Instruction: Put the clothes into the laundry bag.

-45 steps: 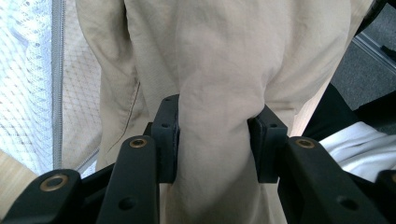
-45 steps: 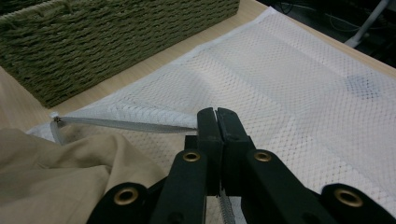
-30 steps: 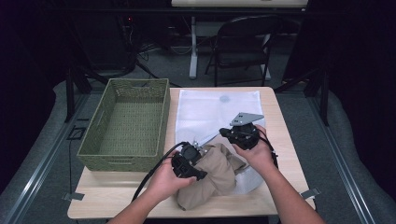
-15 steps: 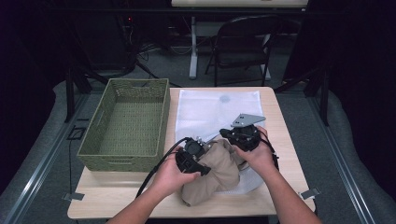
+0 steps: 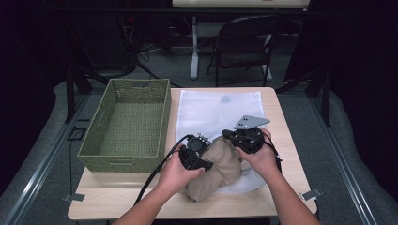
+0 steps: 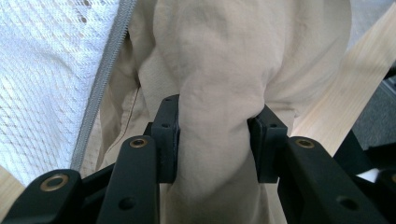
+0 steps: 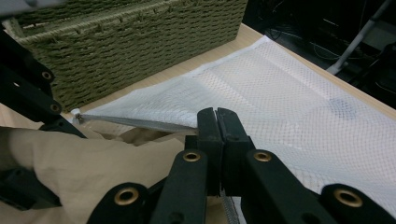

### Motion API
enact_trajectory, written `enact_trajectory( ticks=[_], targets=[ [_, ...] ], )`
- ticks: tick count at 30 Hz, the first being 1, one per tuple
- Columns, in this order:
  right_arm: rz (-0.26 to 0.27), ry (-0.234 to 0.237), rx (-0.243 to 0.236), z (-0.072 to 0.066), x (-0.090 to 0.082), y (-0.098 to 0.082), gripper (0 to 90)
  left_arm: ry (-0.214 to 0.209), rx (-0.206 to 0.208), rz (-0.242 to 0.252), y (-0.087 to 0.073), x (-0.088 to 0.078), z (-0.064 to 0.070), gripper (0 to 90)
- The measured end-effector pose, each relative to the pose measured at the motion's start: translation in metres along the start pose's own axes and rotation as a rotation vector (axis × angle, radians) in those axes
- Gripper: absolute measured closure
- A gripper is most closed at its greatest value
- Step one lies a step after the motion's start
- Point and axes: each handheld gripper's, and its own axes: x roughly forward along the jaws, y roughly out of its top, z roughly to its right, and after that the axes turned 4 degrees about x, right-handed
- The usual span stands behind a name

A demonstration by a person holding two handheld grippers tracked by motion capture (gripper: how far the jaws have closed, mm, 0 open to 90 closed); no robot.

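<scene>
- Dark room around a pale wooden table [image 5: 286,140]; folding chair [image 5: 244,42] well beyond it.
- I read the job as stuffing the beige garment [image 5: 220,166] into the white mesh laundry bag [image 5: 216,110].
- My left gripper [image 6: 215,140] is clamped on a thick bunched fold of the garment, cloth bulging between the pads and running on ahead of the jaws.
- My right gripper [image 7: 217,135] is pinched flat on the bag's zipper edge [image 7: 140,123], holding the mouth up just ahead and to its side, with the garment lying below it.
- In the high view the garment sits between the two grippers, part of it on the bag's near end.
- I judge the cloth soft, light and floppy; it will sag and drag, so a bunched fold is the right hold.
- The mesh looks thin and limp; the stiffer zipper seam is the best grip.
- Woven green basket [image 5: 129,122] stands beyond my left gripper, beside the bag.
</scene>
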Motion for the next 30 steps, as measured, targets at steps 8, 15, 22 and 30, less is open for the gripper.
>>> enact_trajectory(
  ticks=[8,15,22,30],
  targets=[
    [0.010,0.002,0.003,-0.001,-0.001,-0.001,89.2,0.014,-0.039,0.033,0.003,0.004,-0.005,61.3],
    [0.012,-0.006,0.001,-0.004,0.001,-0.005,89.2,0.055,-0.054,0.050,0.004,0.010,-0.007,61.2],
    [0.015,-0.005,-0.002,-0.008,0.002,-0.005,89.2,0.081,-0.064,0.061,0.005,0.021,-0.005,61.2],
    [0.018,-0.008,0.003,-0.009,0.003,-0.006,89.2,0.092,-0.075,0.070,0.004,0.031,-0.007,61.0]
  ],
)
